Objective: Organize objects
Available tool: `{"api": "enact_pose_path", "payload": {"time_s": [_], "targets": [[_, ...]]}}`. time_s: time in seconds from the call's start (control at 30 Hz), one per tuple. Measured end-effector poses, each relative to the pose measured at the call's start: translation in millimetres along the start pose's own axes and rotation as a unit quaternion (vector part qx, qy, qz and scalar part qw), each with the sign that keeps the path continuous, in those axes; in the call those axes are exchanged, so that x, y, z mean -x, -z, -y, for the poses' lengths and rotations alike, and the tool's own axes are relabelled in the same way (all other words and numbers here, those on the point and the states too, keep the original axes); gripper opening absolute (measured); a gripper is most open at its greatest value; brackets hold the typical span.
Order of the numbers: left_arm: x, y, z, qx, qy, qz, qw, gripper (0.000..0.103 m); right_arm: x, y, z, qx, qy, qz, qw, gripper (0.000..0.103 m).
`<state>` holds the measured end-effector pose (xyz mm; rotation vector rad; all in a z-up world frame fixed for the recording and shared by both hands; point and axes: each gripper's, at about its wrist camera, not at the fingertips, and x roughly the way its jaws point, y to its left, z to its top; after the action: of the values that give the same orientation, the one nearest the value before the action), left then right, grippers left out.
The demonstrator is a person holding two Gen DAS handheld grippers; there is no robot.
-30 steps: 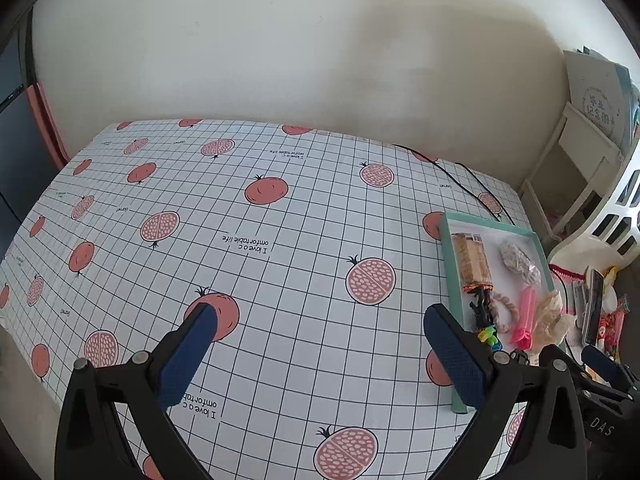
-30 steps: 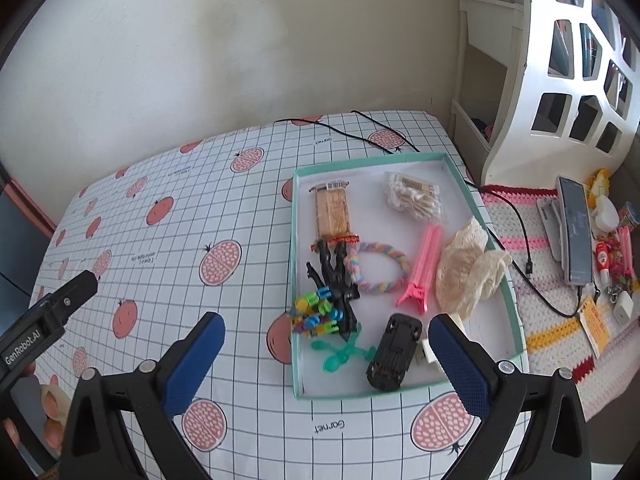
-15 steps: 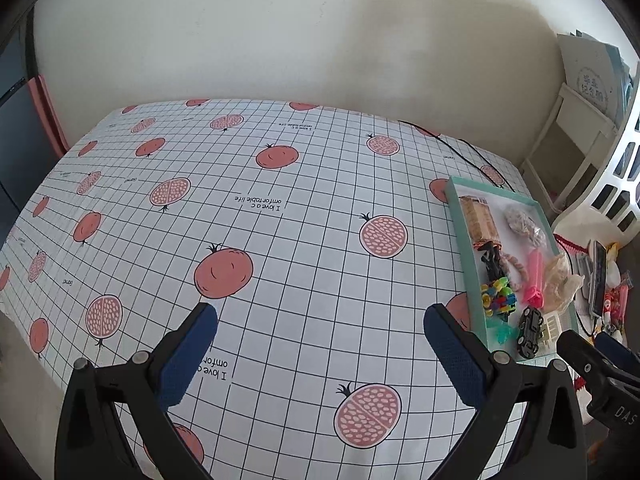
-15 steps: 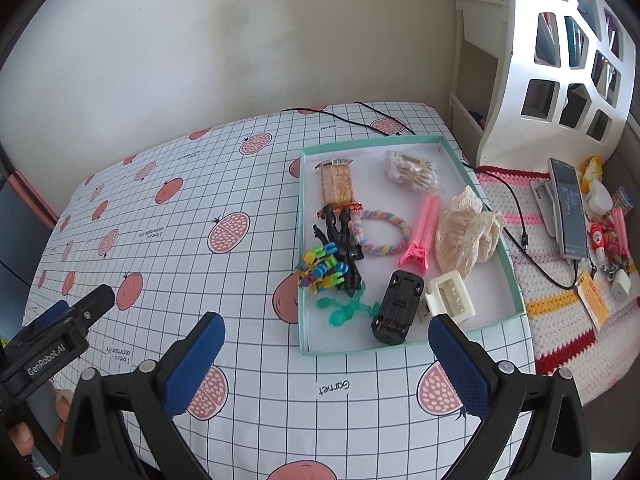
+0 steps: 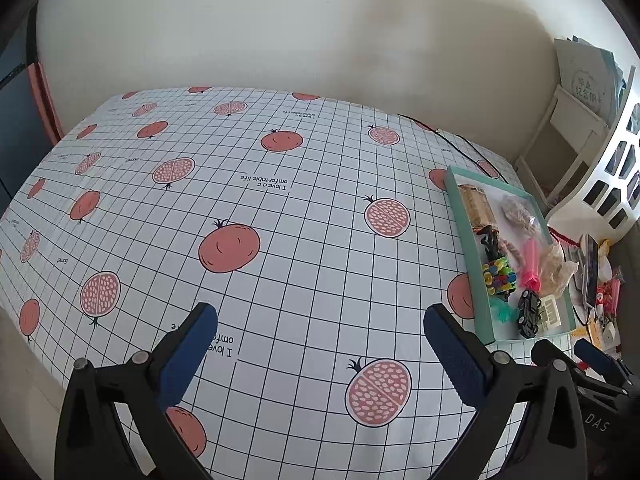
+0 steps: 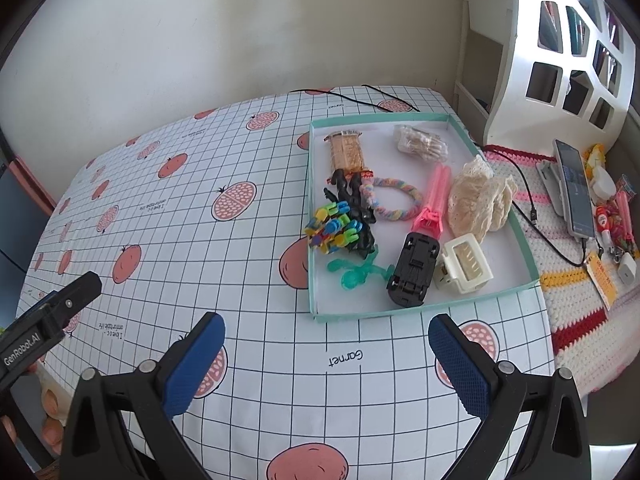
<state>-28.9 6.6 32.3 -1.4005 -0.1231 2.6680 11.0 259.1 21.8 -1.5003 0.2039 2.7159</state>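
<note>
Currently the tray (image 6: 524, 256) rests on the checked tablecloth (image 6: 240, 264), near its right edge. Inside the tray, the black toy car (image 6: 414, 270) lies upside down at the near side, touching the white hair clip (image 6: 466, 268); the rope ring (image 6: 394, 200) lies beyond the car. Short of the tray, the right gripper (image 6: 326, 364) hovers with jaws apart, empty. Well left of the tray, the left gripper (image 5: 320, 354) likewise stands spread, empty.

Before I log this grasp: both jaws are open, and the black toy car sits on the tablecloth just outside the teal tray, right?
Not quite. The black toy car lies inside the teal tray, near its front wall, as the right wrist view shows. Both jaws are open.
</note>
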Motion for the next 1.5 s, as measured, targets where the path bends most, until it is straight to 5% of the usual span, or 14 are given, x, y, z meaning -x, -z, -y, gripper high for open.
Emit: {"api": "enact_pose_path", "payload": {"time_s": [1.5], "targets": [[-76.9,66.0,-15.1,-0.019,-0.055,-0.068,0.996,0.103,-80.5,49.1,18.9,-0.021,0.073,-0.063,0.995,0.103]]}}
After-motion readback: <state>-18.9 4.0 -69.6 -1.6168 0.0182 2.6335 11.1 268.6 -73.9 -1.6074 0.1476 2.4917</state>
